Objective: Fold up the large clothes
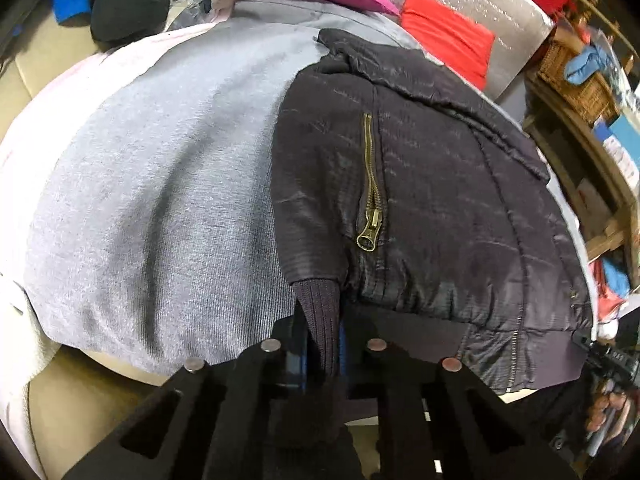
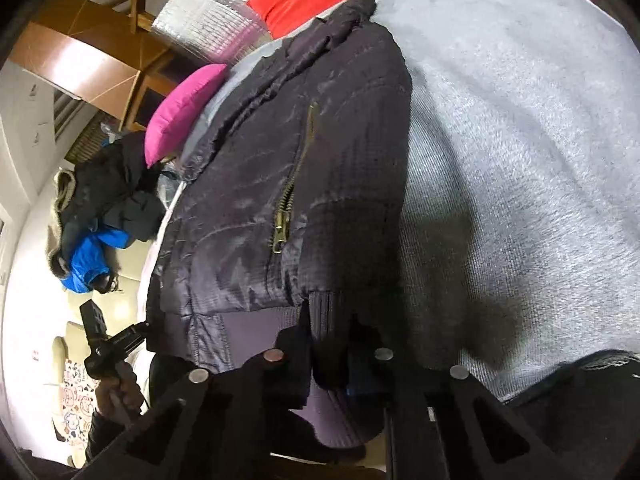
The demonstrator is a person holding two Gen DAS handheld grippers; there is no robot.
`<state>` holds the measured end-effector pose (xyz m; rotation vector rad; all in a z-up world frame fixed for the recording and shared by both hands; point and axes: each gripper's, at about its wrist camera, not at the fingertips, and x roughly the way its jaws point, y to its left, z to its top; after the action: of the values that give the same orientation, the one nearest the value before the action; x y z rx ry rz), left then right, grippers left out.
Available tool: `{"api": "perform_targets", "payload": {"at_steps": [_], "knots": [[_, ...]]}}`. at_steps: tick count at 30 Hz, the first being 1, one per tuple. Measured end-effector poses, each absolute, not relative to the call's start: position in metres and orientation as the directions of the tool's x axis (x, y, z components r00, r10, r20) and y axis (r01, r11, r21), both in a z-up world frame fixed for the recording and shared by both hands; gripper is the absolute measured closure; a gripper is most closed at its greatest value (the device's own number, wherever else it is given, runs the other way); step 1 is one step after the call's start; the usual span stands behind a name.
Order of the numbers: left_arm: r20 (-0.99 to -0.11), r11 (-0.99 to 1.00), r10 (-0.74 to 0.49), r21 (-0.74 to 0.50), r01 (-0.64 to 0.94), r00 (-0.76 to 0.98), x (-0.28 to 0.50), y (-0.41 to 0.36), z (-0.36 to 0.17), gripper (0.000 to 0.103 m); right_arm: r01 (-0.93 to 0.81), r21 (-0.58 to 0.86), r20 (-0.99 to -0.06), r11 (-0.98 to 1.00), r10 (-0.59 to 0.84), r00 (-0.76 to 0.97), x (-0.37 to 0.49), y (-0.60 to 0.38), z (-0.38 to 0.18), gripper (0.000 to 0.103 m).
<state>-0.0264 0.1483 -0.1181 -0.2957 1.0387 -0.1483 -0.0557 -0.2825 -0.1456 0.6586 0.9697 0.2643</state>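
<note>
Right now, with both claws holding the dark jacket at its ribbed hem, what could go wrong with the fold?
1. The left claw and right claw pinch only the thin ribbed hem; the jacket may slip out.
2. The gray blanket underneath may drag along.
3. The brass zipper pull might snag.

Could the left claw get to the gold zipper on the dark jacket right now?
Probably not right away. The left claw is shut on the jacket's ribbed hem, so it's busy. The zipper lies uncovered just ahead on the dark jacket; it would need to let go first.
</note>
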Motion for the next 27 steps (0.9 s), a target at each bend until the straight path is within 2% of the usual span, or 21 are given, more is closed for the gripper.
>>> {"api": "perform_targets", "payload": {"at_steps": [9,13,18,19,21,22,23,25,27], "knots": [[-0.789,0.937,-0.295,-0.349,0.001,0.539,-0.057,0.153,-0.093,0.095,0.011,0.58,-0.679,0.814,0.476,0.559,-0.076,-0.286,-0.113,0.094],[-0.788,0.926,-0.32,-0.377,0.0,0.525,-0.07,0.156,-0.097,0.095,0.016,0.577,-0.692,0.817,0.478,0.541,-0.083,-0.297,-0.109,0.094],[-0.808,0.915,-0.325,-0.399,-0.053,0.491,-0.058,0.165,-0.115,0.088,0.062,0.633,-0.678,0.771,0.515,0.524,-0.078,-0.312,-0.126,0.09],[-0.809,0.914,-0.322,-0.401,-0.062,0.492,-0.056,0.167,-0.115,0.085,0.065,0.641,-0.674,0.765,0.519,0.526,-0.077,-0.313,-0.128,0.087],[-0.812,0.918,-0.312,-0.392,-0.064,0.493,-0.054,0.165,-0.117,0.07,0.064,0.633,-0.677,0.771,0.512,0.529,-0.073,-0.31,-0.13,0.076],[-0.813,0.923,-0.301,-0.38,-0.064,0.498,-0.052,0.16,-0.116,0.066,0.066,0.636,-0.677,0.769,0.515,0.527,-0.073,-0.309,-0.132,0.065],[-0.815,0.927,-0.292,-0.371,-0.063,0.5,-0.05,0.159,-0.117,0.056,0.069,0.643,-0.674,0.763,0.52,0.524,-0.071,-0.309,-0.134,0.044],[-0.812,0.927,-0.295,-0.372,-0.057,0.504,-0.047,0.154,-0.12,0.052,0.063,0.655,-0.661,0.753,0.53,0.531,-0.066,-0.303,-0.135,0.041],[-0.812,0.928,-0.3,-0.37,-0.044,0.501,-0.048,0.152,-0.122,0.056,0.067,0.636,-0.679,0.769,0.516,0.523,-0.06,-0.296,-0.136,0.039]]}}
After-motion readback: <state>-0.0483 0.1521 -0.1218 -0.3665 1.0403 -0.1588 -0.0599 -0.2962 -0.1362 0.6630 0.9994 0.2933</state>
